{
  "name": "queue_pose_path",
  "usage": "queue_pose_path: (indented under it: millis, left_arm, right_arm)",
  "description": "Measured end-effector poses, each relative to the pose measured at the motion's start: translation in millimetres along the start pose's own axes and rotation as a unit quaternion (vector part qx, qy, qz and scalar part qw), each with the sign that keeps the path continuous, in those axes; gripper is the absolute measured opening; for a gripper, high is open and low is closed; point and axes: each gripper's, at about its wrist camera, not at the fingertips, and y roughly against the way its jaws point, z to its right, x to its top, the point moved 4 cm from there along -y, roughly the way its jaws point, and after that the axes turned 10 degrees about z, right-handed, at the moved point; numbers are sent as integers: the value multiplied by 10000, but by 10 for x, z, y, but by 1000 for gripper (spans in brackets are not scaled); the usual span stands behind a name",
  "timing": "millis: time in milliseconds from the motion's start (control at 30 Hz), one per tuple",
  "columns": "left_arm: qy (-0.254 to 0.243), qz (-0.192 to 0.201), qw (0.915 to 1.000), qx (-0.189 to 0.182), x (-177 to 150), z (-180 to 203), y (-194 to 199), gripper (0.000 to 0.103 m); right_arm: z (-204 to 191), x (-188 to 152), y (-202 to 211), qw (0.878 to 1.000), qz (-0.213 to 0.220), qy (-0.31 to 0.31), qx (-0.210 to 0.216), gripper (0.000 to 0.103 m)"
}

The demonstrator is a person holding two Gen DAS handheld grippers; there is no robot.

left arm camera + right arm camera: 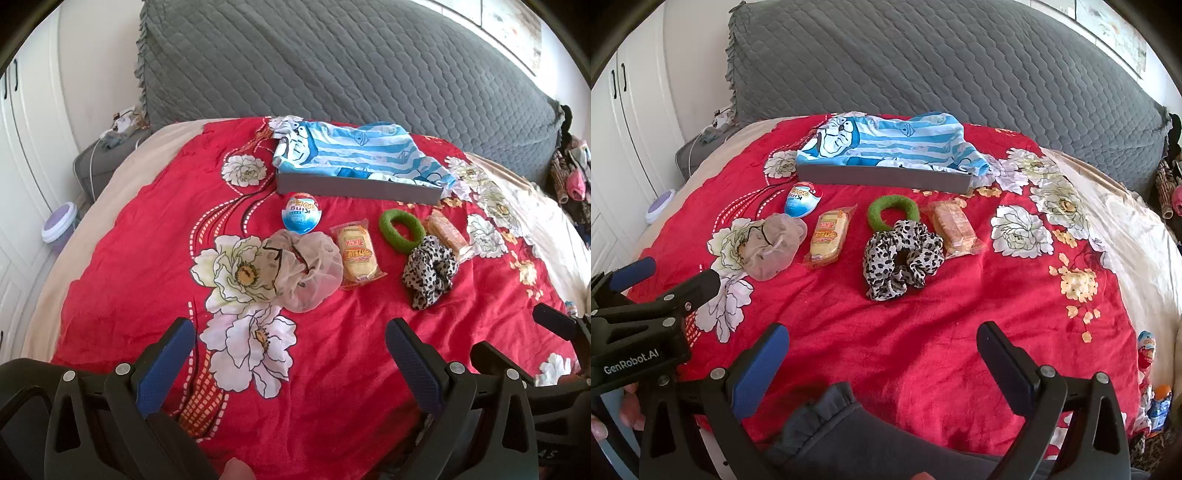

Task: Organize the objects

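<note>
Both grippers spread, empty; scrunchie perhaps touching green ring

Red floral bedspread carries grey tray, snacks, scrunchies.

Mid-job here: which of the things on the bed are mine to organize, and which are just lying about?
Likely for the job:
gray box with striped cloth
egg-shaped treat
beige mesh scrunchie
yellow snack cake
green ring scrunchie
leopard scrunchie
orange snack pack

Just lying about:
purple-lidded tub
clothes heap
gray headboard cover
</note>
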Motion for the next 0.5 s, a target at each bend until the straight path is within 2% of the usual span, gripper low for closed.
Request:
queue_pose_path:
  millis: [500]
  left_arm:
    - [22, -28, 10000, 14, -12, -22, -19, 103]
  right_arm:
    - [-5, -5, 8, 10000, -3, 9, 3, 102]
